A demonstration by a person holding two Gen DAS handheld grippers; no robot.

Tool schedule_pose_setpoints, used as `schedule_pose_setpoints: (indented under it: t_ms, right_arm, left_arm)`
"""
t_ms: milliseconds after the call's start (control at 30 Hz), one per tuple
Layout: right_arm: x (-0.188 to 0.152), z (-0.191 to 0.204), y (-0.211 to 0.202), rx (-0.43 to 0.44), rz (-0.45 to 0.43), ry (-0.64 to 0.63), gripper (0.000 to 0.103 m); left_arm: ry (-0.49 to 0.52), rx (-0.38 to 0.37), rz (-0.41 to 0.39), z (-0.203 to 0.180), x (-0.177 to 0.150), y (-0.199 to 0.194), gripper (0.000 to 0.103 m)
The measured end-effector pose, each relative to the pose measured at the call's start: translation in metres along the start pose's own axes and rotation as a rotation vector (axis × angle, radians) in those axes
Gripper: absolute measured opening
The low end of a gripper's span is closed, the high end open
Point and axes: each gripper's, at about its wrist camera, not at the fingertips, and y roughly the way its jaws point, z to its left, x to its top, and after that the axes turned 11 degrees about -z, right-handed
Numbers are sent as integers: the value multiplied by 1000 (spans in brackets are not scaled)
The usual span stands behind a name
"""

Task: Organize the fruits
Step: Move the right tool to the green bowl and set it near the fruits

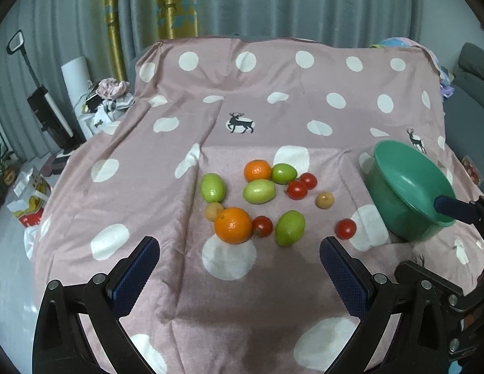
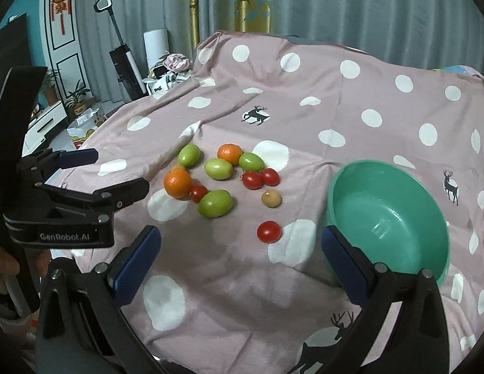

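**Both grippers wait wide open over loose fruit, bowl empty**

Left gripper (image 1: pixel 239 260) hangs over the near edge of the pink dotted cloth (image 1: pixel 167 187) with its jaws spread wide and nothing between them; the large orange (image 1: pixel 233 225) sits just beyond its fingertips, which suggests that fruit is lined up as a first pick. Right gripper (image 2: pixel 240 254) is likewise spread and empty, its right finger just in front of the green bowl (image 2: pixel 388 218), probably kept there so any fruit it takes has a short way to travel.

Fruit lies in a loose cluster on the cloth, left of the bowl: a second orange (image 1: pixel 257 170), four green fruits including one at the far left (image 1: pixel 212 187), two touching red tomatoes (image 1: pixel 301 185), another tomato against the large orange (image 1: pixel 262 226), and two small brown fruits, one of them (image 1: pixel 324 200) standing apart. A lone tomato (image 2: pixel 269 231) rests nearest the bowl and the right gripper.

Nothing shows inside the bowl, so sorting seems not yet begun. Round fruit on soft, creased fabric may roll when nudged, so a squarely centred closing grip looks advisable.
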Motion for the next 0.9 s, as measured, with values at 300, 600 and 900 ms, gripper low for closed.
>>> schedule_pose_setpoints:
  t_ms: [300,600,900]
  right_arm:
    - [4,3,3,-31,10,19,103]
    - [3,2,8,-42,21,15,103]
    - [4,1,11,-41,28,18,103]
  left_arm:
    - [-1,-25,2,1,-1,3,102]
    - [-3,-53,6,1,-2,6,102]
    - [-12,-65,15,4,-3,8,102]
